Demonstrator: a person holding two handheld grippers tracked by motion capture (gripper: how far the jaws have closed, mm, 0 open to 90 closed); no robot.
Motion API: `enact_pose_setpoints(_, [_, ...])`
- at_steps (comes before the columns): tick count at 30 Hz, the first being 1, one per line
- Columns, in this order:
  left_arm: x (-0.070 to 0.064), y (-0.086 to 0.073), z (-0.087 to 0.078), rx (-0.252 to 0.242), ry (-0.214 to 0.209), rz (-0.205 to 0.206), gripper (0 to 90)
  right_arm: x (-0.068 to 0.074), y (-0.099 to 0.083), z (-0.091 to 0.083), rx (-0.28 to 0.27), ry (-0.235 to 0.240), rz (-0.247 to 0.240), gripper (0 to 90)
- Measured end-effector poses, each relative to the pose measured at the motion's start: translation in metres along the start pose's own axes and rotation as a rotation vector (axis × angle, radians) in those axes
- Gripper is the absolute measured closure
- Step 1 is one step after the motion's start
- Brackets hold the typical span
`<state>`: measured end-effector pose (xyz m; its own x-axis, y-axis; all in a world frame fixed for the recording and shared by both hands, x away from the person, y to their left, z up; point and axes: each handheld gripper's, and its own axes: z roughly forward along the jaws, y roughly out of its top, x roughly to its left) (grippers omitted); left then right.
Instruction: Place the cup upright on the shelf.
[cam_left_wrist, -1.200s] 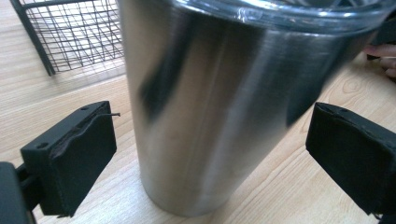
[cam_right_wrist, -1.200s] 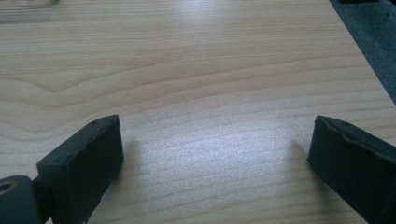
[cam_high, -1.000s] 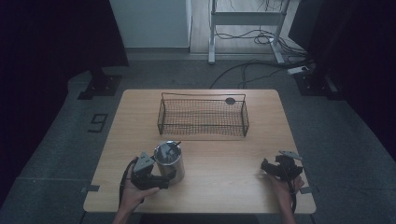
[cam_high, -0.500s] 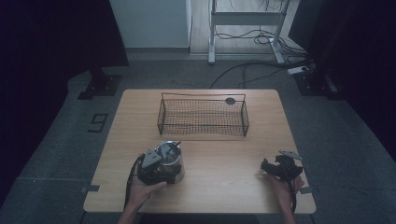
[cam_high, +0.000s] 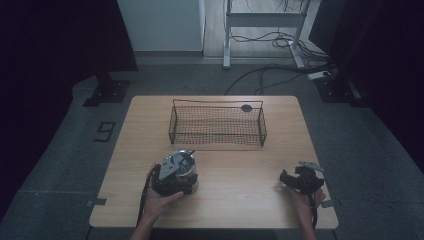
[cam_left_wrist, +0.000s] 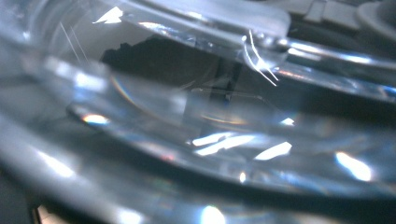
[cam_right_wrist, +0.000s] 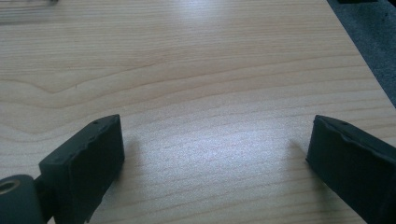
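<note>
A clear lidded jar (cam_high: 184, 162) stands on the wooden table (cam_high: 240, 170) at the front left. My left gripper (cam_high: 172, 179) is pressed up against its near side, held by a hand. In the left gripper view the jar's glossy clear wall (cam_left_wrist: 196, 121) sits right at the lens and the jaws are hidden, so their state is unclear. My right gripper (cam_high: 288, 179) rests near the front right edge. In its own view the right gripper (cam_right_wrist: 215, 154) stands wide open over bare wood.
A black wire basket (cam_high: 217, 126) stands across the middle back of the table. A small dark round object (cam_high: 246, 107) lies just behind it. The table's right edge (cam_right_wrist: 369, 65) runs close to the right gripper, with grey floor beyond.
My left gripper has moved forward and to the right, from beside the jar to hard against it. The right gripper has stayed where it was.
</note>
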<state>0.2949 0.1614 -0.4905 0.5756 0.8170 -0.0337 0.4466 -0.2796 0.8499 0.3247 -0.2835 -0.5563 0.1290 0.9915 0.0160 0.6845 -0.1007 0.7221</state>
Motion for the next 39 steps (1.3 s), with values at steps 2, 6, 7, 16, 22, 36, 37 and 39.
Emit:
enact_pose_setpoints(2, [0.0,0.0,0.0,-0.001,0.001,0.002,3.4,0.0,0.0,0.0,0.0,0.0,0.001,3.8])
enact_pose_setpoints(6, [-0.001,-0.001,-0.002,-0.005,0.002,0.0,3.6,0.0,0.0,0.0,-0.001,-0.001,0.001,3.9])
enact_pose_setpoints(7, [-0.001,-0.001,-0.002,-0.005,0.002,0.0,3.6,0.0,0.0,0.0,-0.001,-0.001,0.001,3.9])
enact_pose_setpoints(16, [-0.003,0.002,-0.011,-0.047,-0.013,-0.02,3.8,-0.001,0.0,0.0,-0.001,-0.002,-0.001,4.1])
enact_pose_setpoints(22, [-0.005,0.005,-0.015,-0.063,-0.011,-0.029,3.8,-0.001,0.0,0.0,-0.002,-0.003,0.0,4.5])
enact_pose_setpoints(36, [0.011,0.03,-0.026,-0.097,0.035,-0.101,3.8,-0.001,-0.001,-0.001,-0.004,-0.011,0.009,5.3])
enact_pose_setpoints(37, [0.011,0.031,-0.027,-0.098,0.035,-0.103,3.8,-0.001,-0.001,-0.001,-0.004,-0.011,0.009,5.3])
enact_pose_setpoints(39, [0.012,0.035,-0.028,-0.099,0.036,-0.107,3.8,-0.001,-0.001,-0.001,-0.004,-0.011,0.008,5.3])
